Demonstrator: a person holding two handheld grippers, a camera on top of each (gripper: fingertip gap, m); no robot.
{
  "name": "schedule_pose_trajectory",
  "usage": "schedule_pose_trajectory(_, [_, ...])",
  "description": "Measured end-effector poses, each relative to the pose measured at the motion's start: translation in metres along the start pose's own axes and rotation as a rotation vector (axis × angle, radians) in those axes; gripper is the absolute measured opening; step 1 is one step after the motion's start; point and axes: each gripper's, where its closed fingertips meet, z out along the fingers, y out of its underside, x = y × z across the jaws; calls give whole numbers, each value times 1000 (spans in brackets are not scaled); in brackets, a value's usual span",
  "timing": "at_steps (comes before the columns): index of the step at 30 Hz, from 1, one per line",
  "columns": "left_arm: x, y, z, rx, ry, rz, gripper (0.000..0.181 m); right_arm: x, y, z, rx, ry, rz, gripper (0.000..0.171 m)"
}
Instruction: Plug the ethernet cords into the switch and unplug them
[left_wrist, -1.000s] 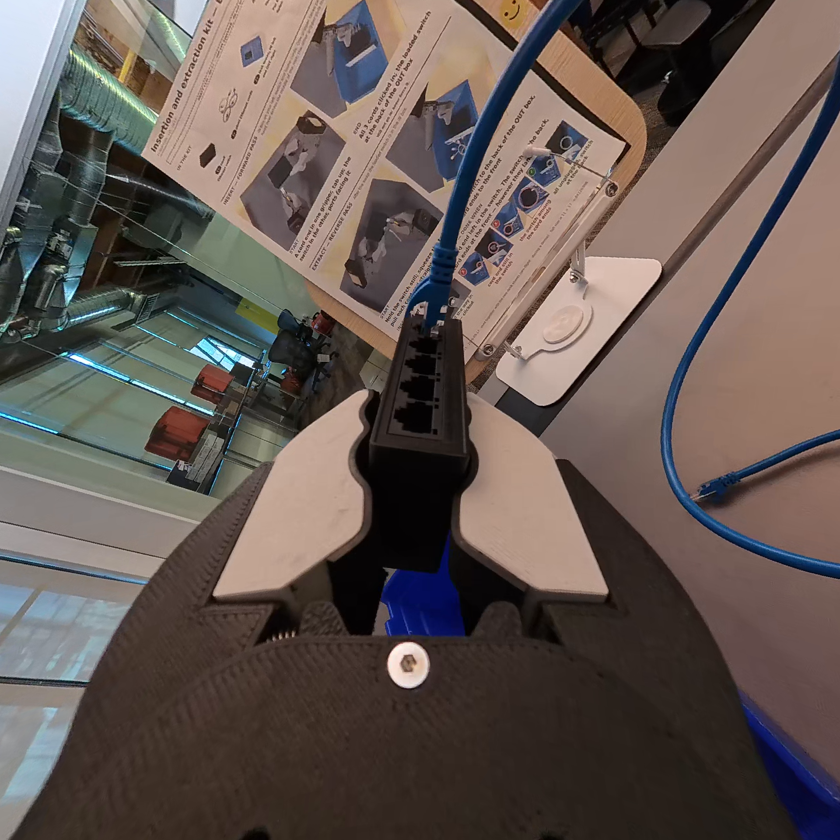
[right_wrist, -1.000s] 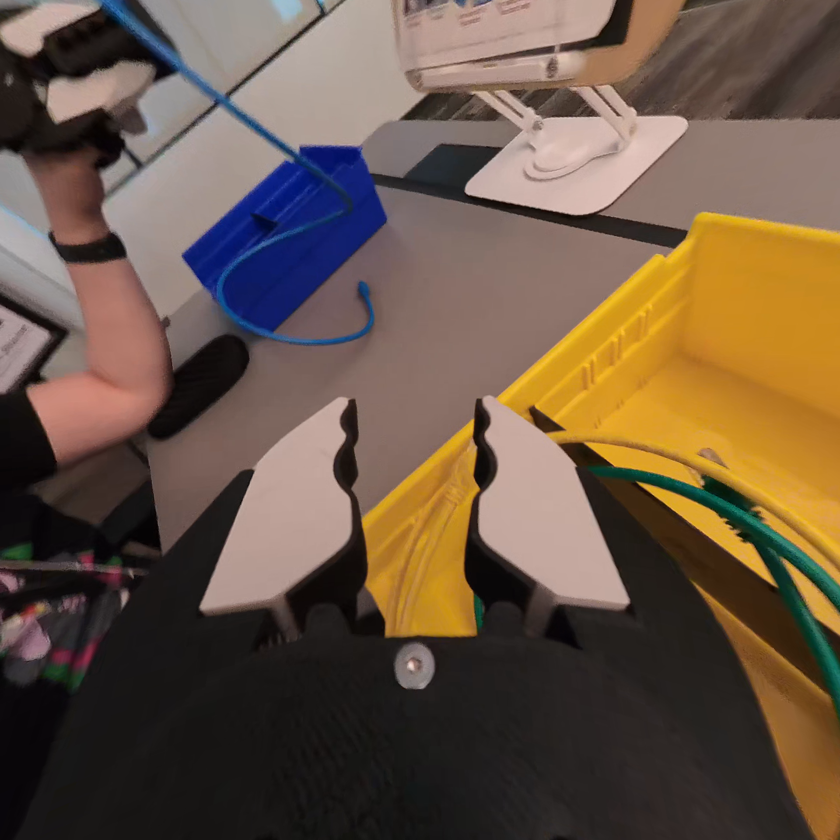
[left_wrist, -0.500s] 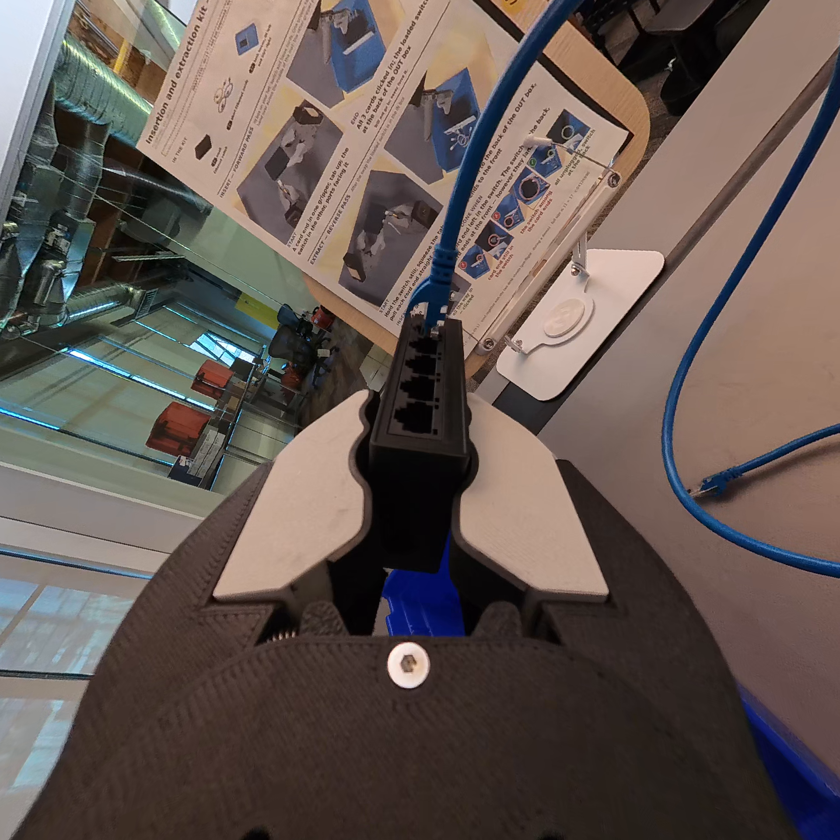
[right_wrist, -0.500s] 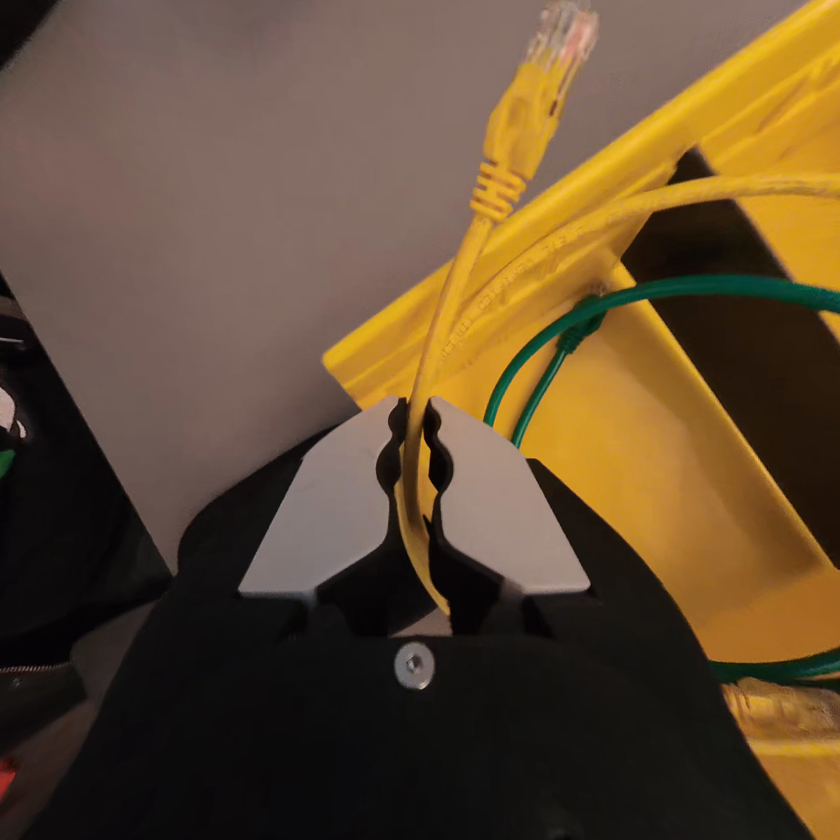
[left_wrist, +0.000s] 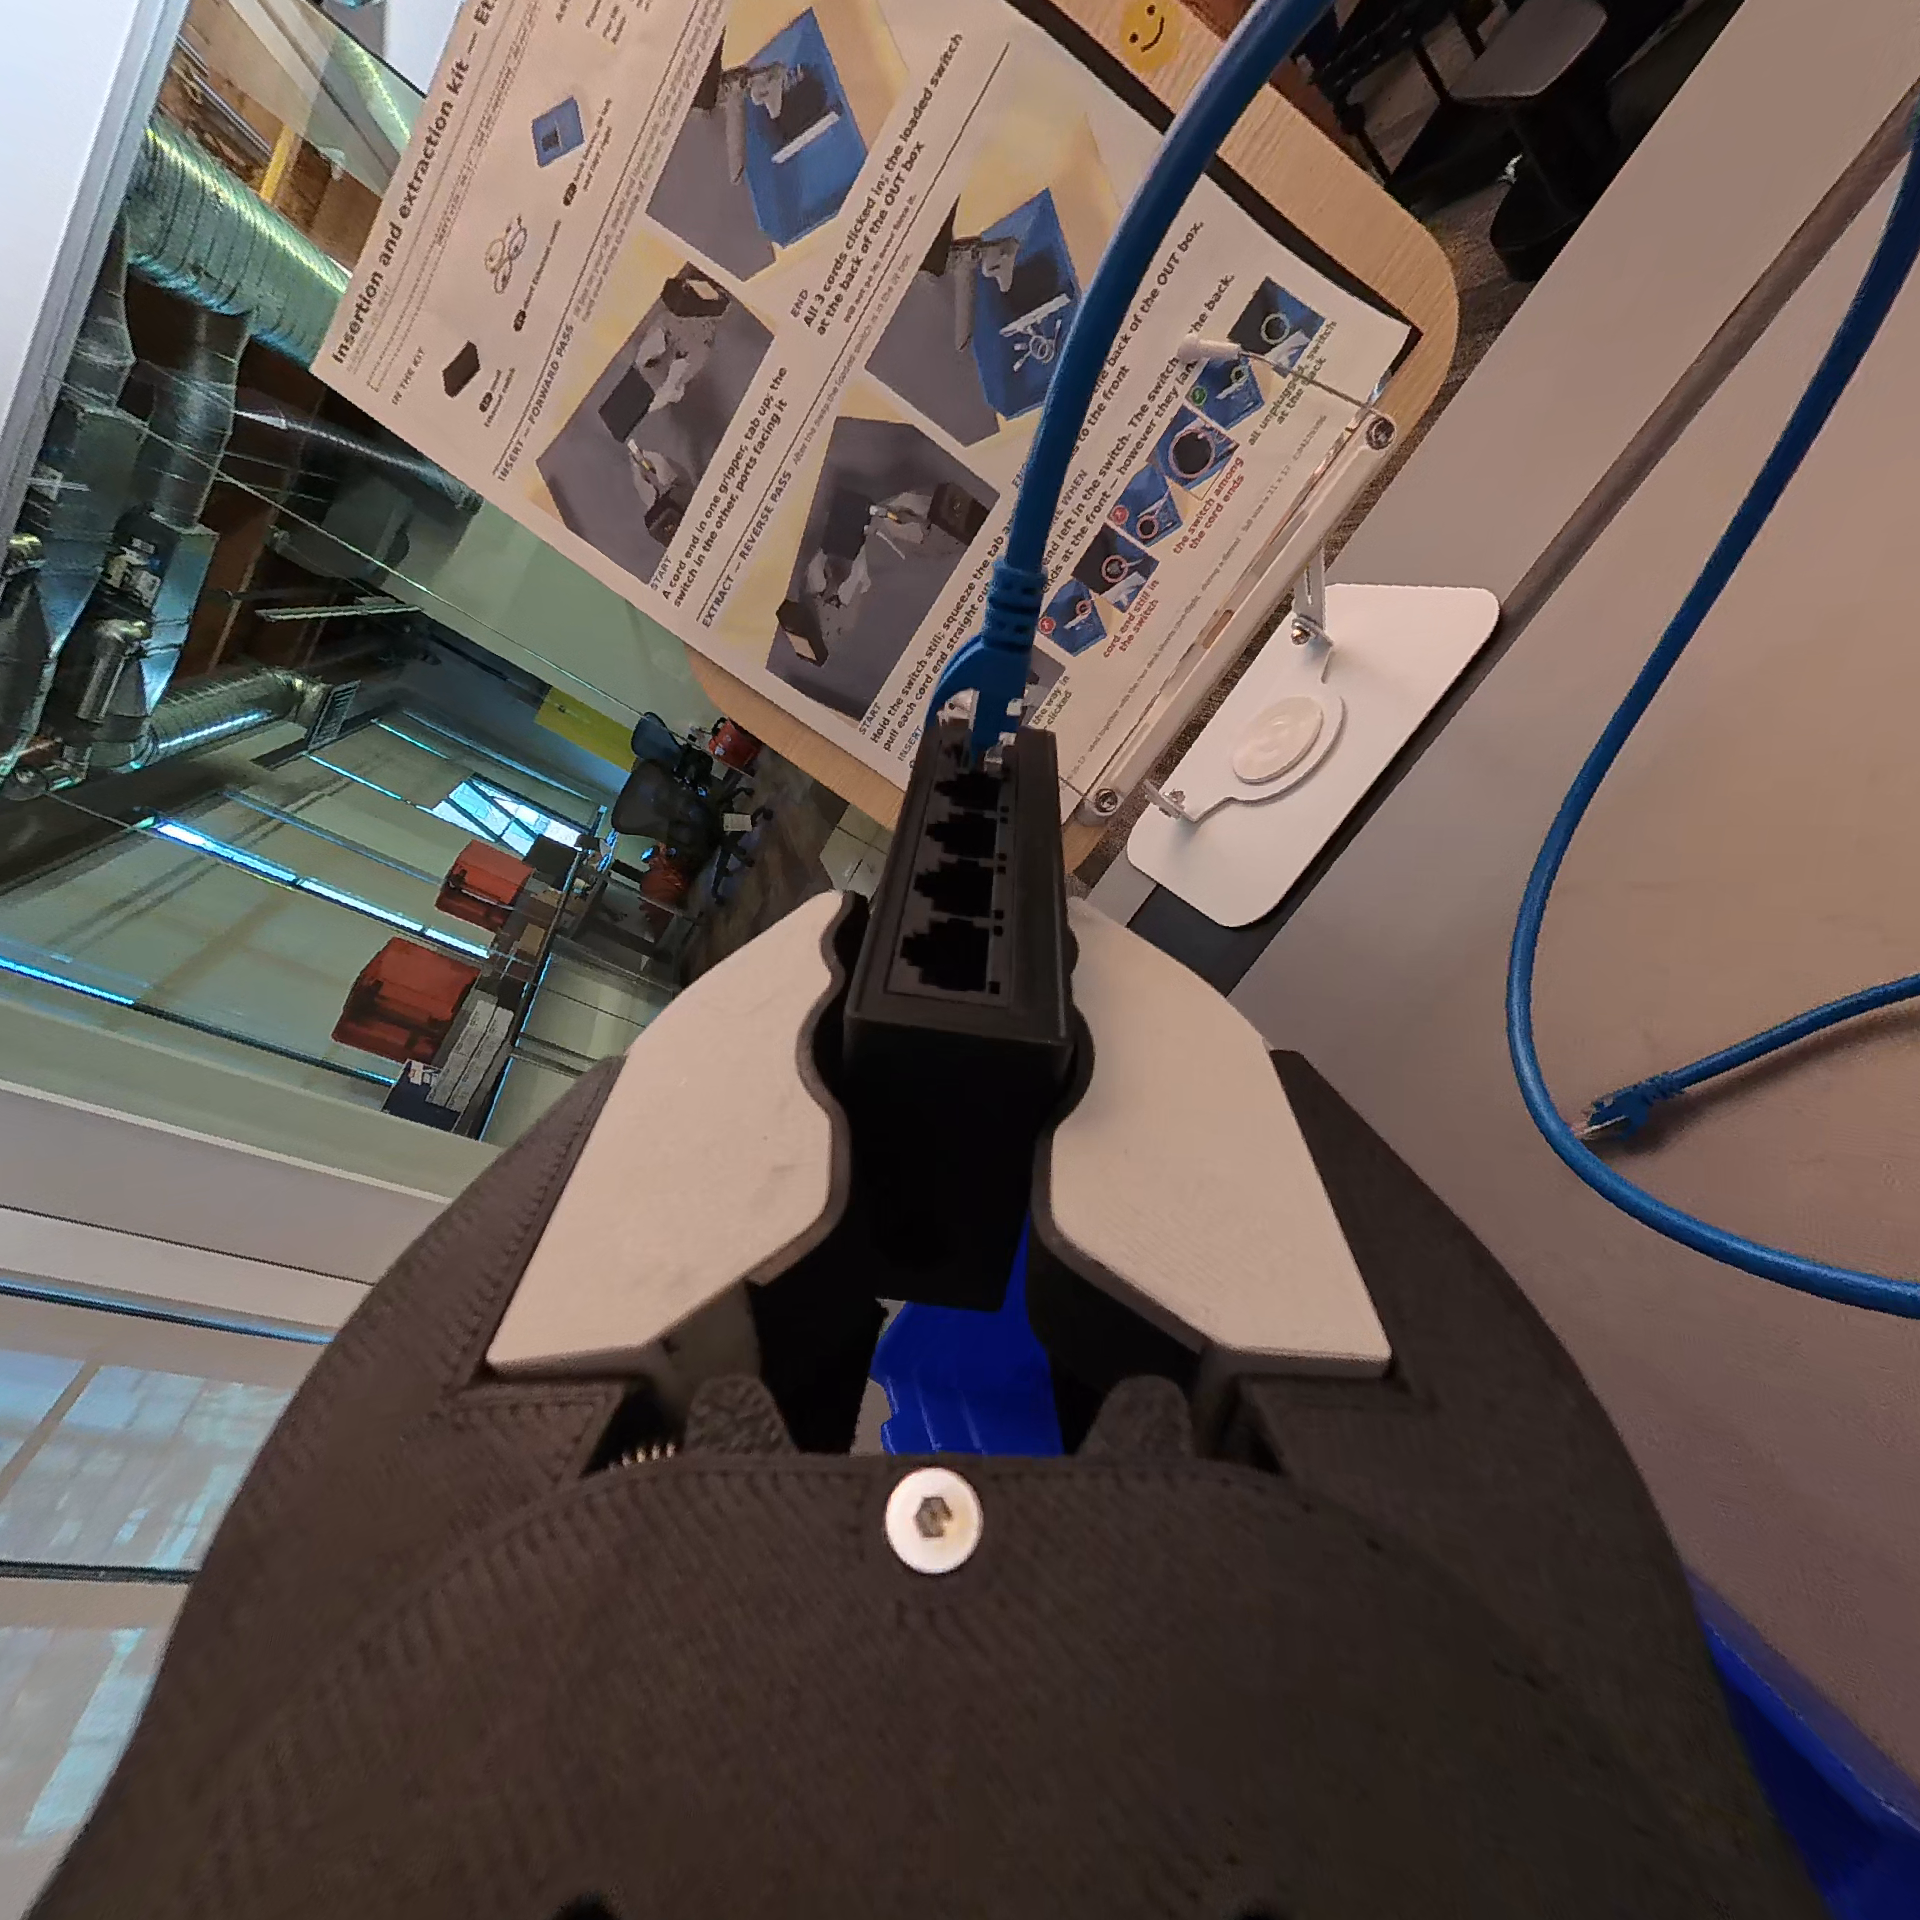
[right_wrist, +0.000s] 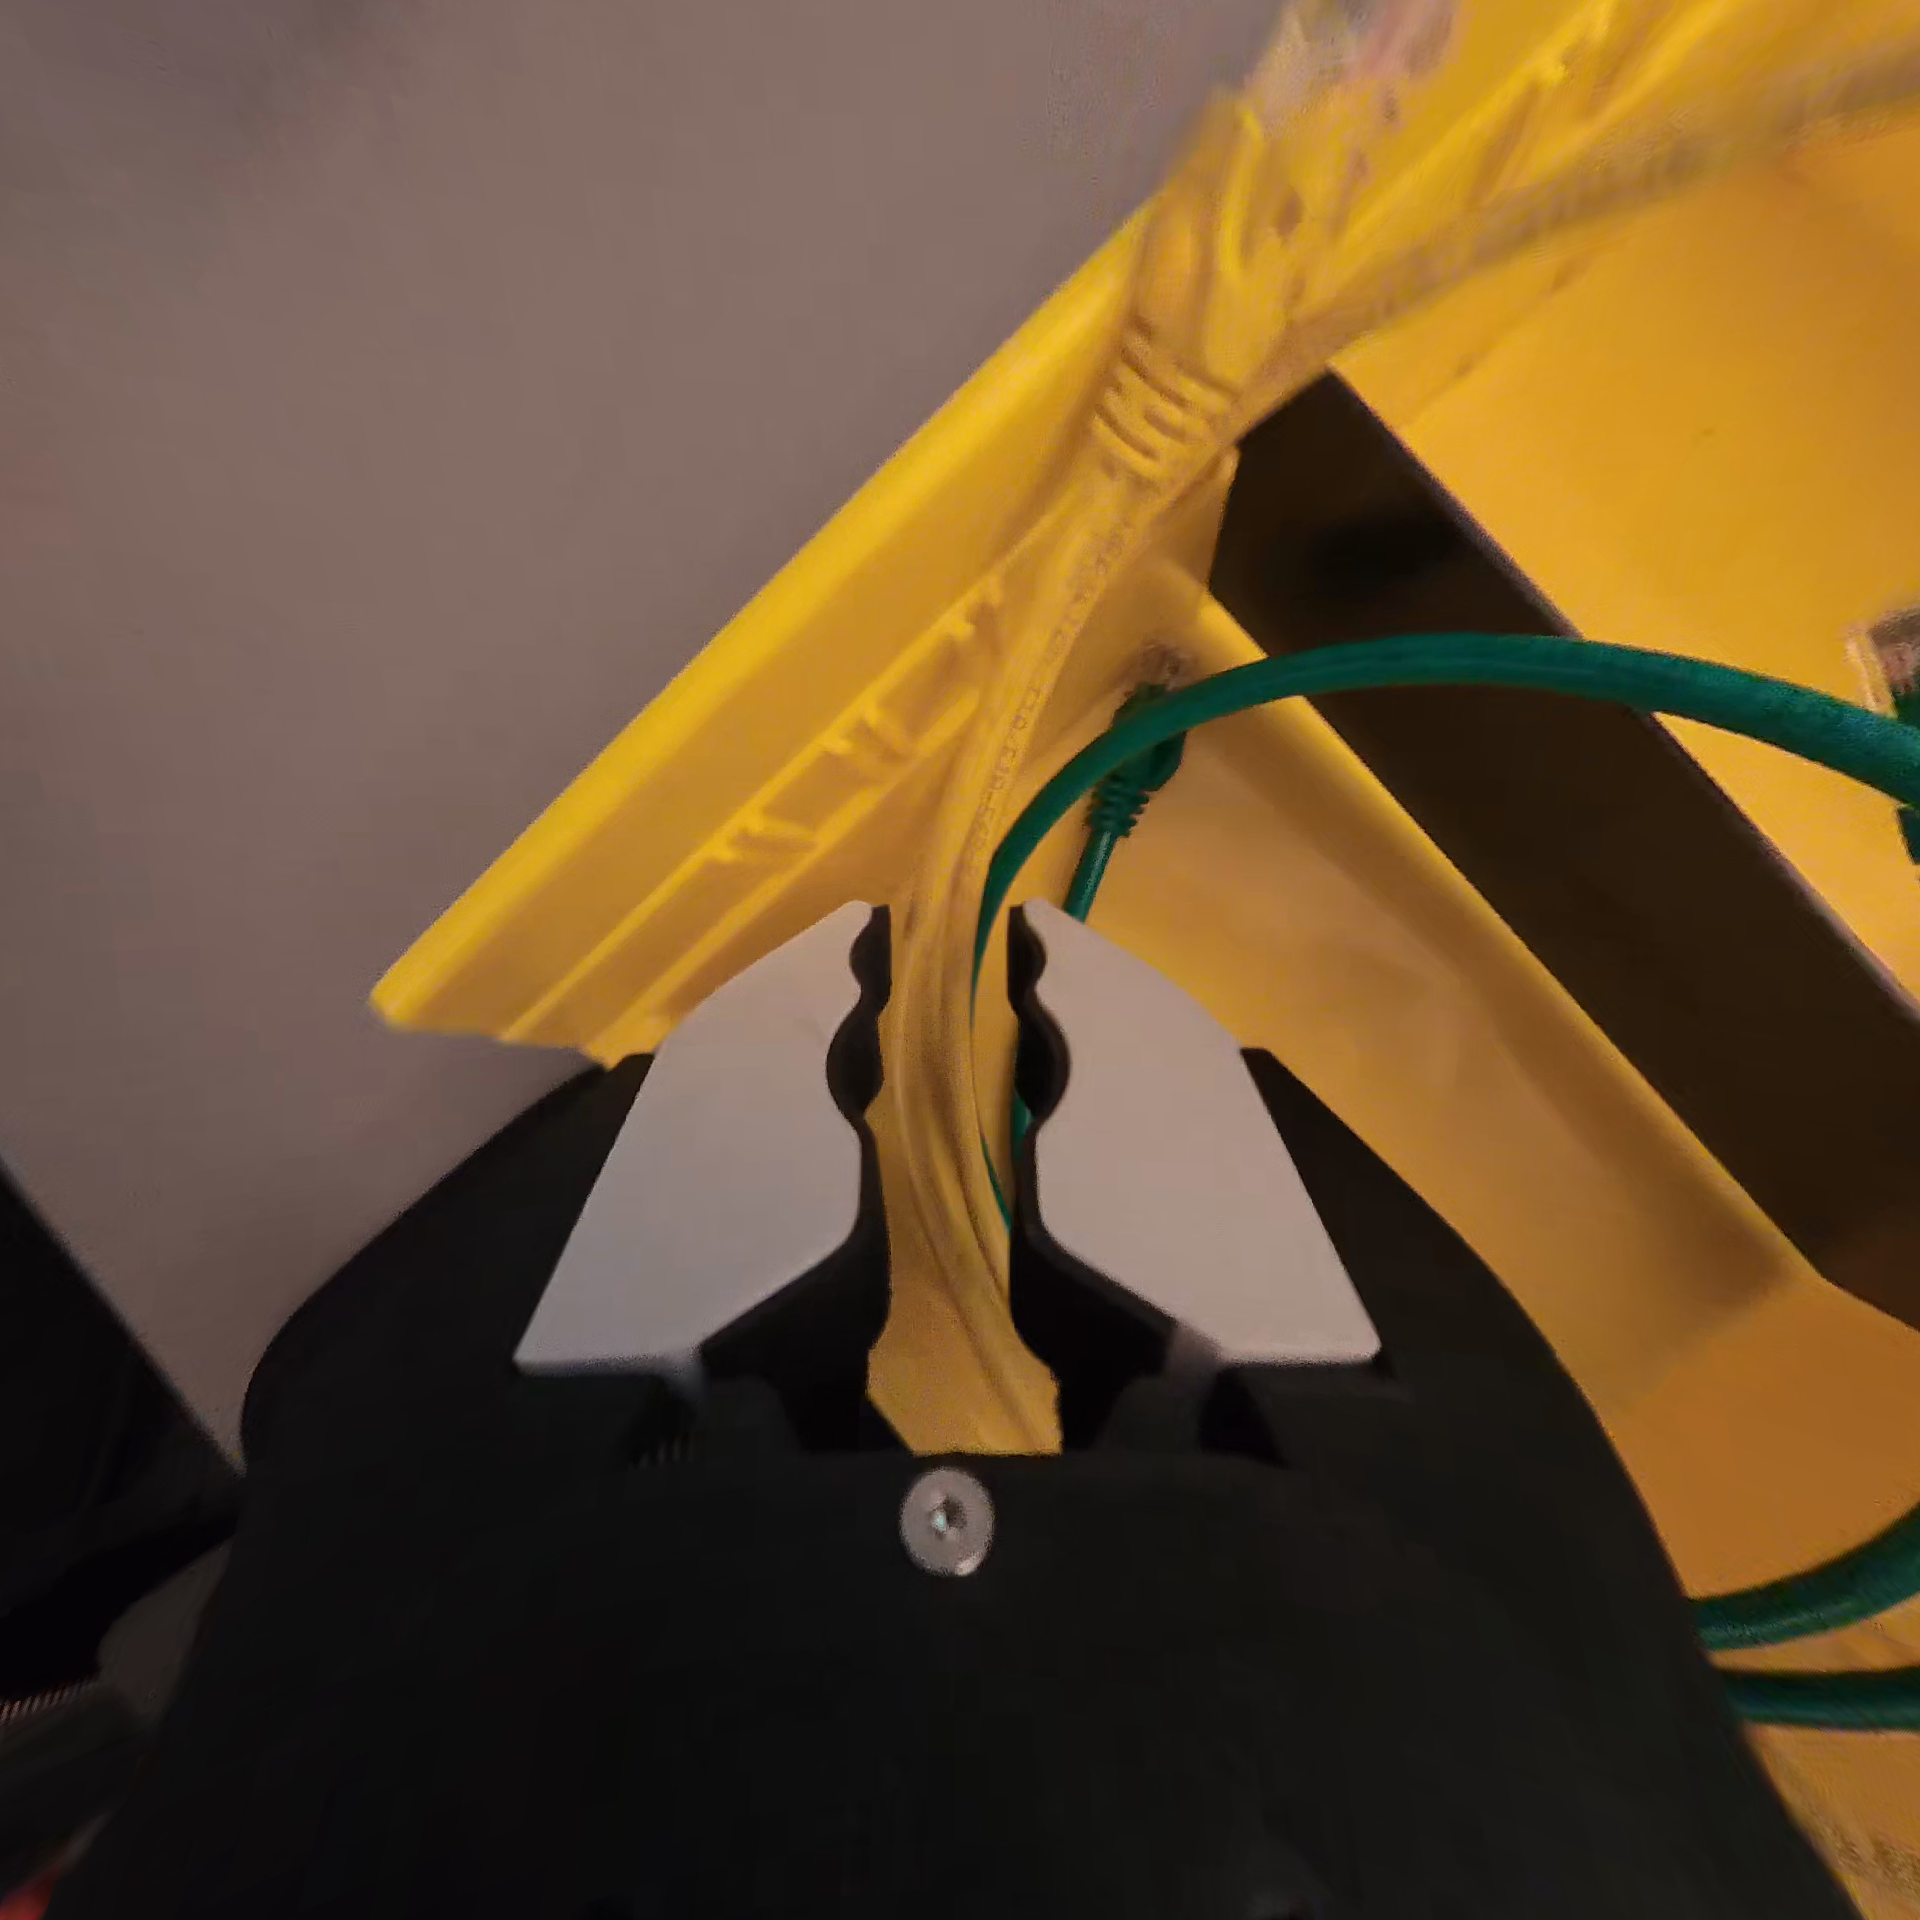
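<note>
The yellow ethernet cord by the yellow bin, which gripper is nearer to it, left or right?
Right. The right gripper has the yellow ethernet cord between its fingers, slightly parted. The left gripper is clamped on the black switch, with no yellow cord in its view.

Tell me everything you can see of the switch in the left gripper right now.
The switch is a small black box, plastic by its look, clamped at its sides between the left gripper fingers, well above the table. Its port row runs away from the camera. The blue cord is plugged into the farthest port; four nearer ports are empty.
</note>
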Motion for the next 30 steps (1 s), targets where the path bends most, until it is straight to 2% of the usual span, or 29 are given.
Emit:
schedule_pose_trajectory(3, [2,-3,0,23,4,13,31,1,-2,-21,7,-17,-50,22])
schedule_pose_trajectory(5, [5,-8,-1,51,10,25,31,4,-13,-40,74,2,-73,21])
schedule_pose_trajectory(9, [18,-30,-6,156,31,75,31,-13,-79,-100,389,147,-151,22])
schedule_pose_trajectory(12, [32,-47,-10,226,41,138,31,-78,-153,-152,751,339,-471,28])
schedule_pose_trajectory(15, [53,-65,-16,294,72,212,31,-167,-199,-165,929,462,-841,34])
schedule_pose_trajectory(18, [71,-81,-25,357,87,285,31,-223,-230,-151,908,557,-1112,34])
schedule_pose_trajectory(21, [85,-92,-36,404,114,341,31,-242,-249,-166,950,671,-1298,23])
schedule_pose_trajectory(23, [92,-101,-47,457,141,344,31,-240,-254,-182,999,608,-1275,21])
schedule_pose_trajectory(25, [96,-111,-59,516,173,331,31,-228,-258,-183,966,536,-1239,22])
schedule_pose_trajectory(28, [98,-121,-74,578,200,306,31,-214,-255,-145,803,465,-1259,32])
schedule_pose_trajectory(30, [98,-123,-78,592,212,290,31,-226,-250,-123,759,431,-1315,35])
